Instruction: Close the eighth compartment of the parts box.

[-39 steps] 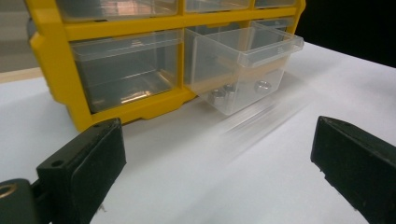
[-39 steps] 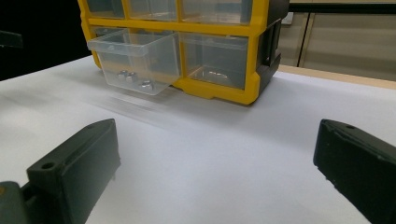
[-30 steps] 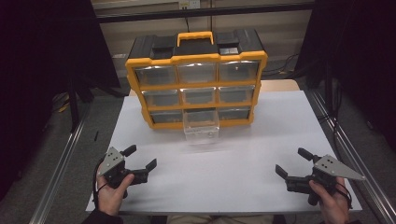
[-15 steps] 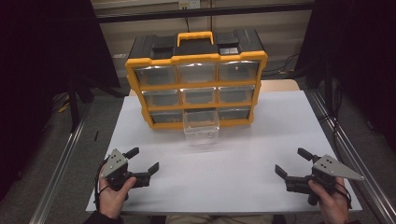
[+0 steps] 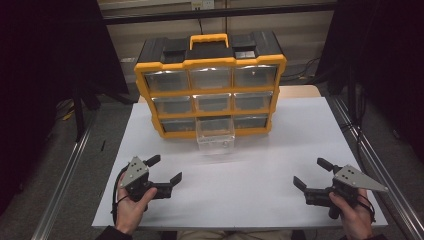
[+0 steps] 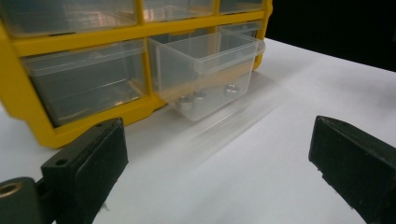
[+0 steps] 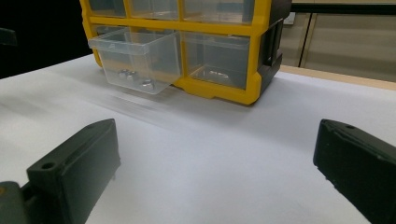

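Clear plastic drawer juts from bottom-middle slot of yellow organiser cabinet, small metal nuts inside. Likely light, thin-walled, slick; grip front lip. Left tool and right tool: jaws wide apart, empty, well short of cabinet.

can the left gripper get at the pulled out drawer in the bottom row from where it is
Probably yes. The left gripper is open, and bare white table lies between it and the drawer.
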A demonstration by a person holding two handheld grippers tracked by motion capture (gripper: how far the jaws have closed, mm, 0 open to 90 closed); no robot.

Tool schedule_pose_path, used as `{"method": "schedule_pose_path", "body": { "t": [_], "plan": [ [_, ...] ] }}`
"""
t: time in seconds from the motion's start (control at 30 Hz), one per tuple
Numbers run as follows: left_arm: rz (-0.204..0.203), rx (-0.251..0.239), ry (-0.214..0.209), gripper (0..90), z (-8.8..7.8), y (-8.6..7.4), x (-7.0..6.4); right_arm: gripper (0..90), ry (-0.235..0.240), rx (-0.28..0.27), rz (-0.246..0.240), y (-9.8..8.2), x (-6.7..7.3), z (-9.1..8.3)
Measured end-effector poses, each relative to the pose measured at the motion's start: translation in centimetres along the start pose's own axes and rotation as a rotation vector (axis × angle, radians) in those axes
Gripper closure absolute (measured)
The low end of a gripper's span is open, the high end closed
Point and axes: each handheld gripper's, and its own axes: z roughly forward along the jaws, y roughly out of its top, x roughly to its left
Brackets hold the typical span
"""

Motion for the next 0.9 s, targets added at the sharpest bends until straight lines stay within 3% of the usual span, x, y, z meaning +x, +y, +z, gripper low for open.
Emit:
{"method": "schedule_pose_path", "body": {
  "t": [0.13,0.17,0.27,0.37,0.4,0.43,0.47,0.57,0.67,0.73,0.77,0.8,0.87,0.9],
  "plan": [
    [0.003,0.004,-0.006,4.3,0.9,0.2,-0.8,0.1,-0.003,-0.002,0.001,0.0,0.0,0.0],
    [-0.003,0.002,-0.027,4.3,1.2,0.2,-0.9,0.1,-0.001,-0.001,0.001,0.0,0.0,0.0],
    [0.007,0.011,-0.014,4.3,2.0,0.2,-1.4,0.1,-0.001,-0.004,0.003,0.0,0.0,0.0],
    [0.043,0.031,-0.05,4.4,2.9,0.5,-1.7,0.1,-0.003,0.001,0.0,0.0,0.0,-0.1],
    [0.037,0.036,-0.034,4.4,3.1,0.6,-2.0,0.1,-0.003,0.001,0.0,0.0,0.0,-0.1],
    [0.034,0.034,-0.057,4.4,3.3,0.7,-2.0,0.1,-0.003,0.001,0.0,0.0,0.0,-0.1],
    [0.04,0.035,-0.044,4.4,3.5,0.8,-2.3,0.1,-0.001,0.0,0.002,0.0,0.0,-0.1],
    [0.053,0.036,-0.073,4.4,4.1,1.0,-2.6,0.1,-0.006,-0.001,0.004,0.0,-0.1,0.0],
    [0.057,0.044,-0.072,4.4,4.9,1.2,-2.8,0.1,-0.003,0.0,0.004,0.0,0.0,-0.1],
    [0.057,0.039,-0.111,4.7,5.4,1.2,-2.8,0.1,-0.003,0.001,0.004,0.0,0.0,-0.1],
    [0.071,0.05,-0.088,5.0,5.6,1.3,-3.0,0.1,-0.001,0.001,0.003,0.0,0.0,-0.1],
    [0.072,0.051,-0.107,5.3,5.8,1.3,-3.0,0.1,-0.001,0.001,0.003,0.0,0.0,-0.1],
    [0.079,0.06,-0.093,5.8,6.5,1.5,-3.2,0.1,-0.004,0.0,0.005,0.0,0.0,0.0],
    [0.069,0.055,-0.107,5.8,6.8,1.5,-3.4,0.1,-0.004,-0.001,0.004,0.0,0.0,0.0]
  ]
}}
